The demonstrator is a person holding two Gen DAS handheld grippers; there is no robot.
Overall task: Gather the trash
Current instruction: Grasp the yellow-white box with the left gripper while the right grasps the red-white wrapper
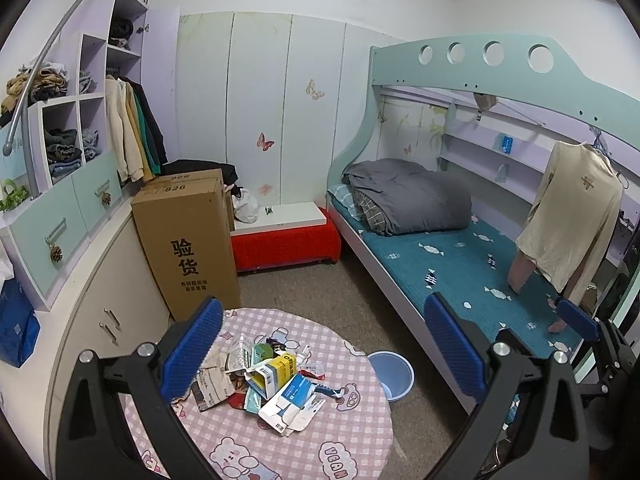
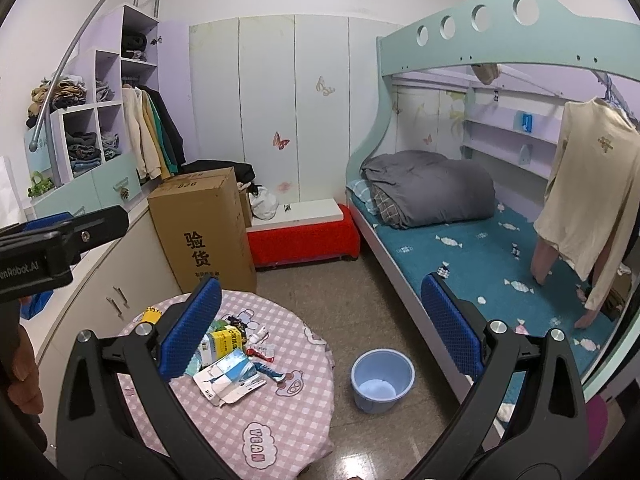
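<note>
Two tools, both with blue-padded fingers spread wide and gripping nothing: the left tool [image 1: 324,344] and the right tool [image 2: 320,328], each raised above the round table [image 1: 340,436] in its pink-and-white checked cloth. Heaped at the table's centre, a pile of crumpled paper, flattened cartons and wrappers [image 1: 268,384], with a yellow carton on top and white-and-blue card at the pile's 5 o'clock edge. On the floor at the table's 3 o'clock, just beside it, a round light-blue plastic bin [image 2: 382,380], upright. At the table's 11 o'clock, a tall brown cardboard box [image 1: 188,240]. Beyond the bin, toward 2 o'clock, a teal-sheeted bunk bed [image 1: 460,264].
</note>
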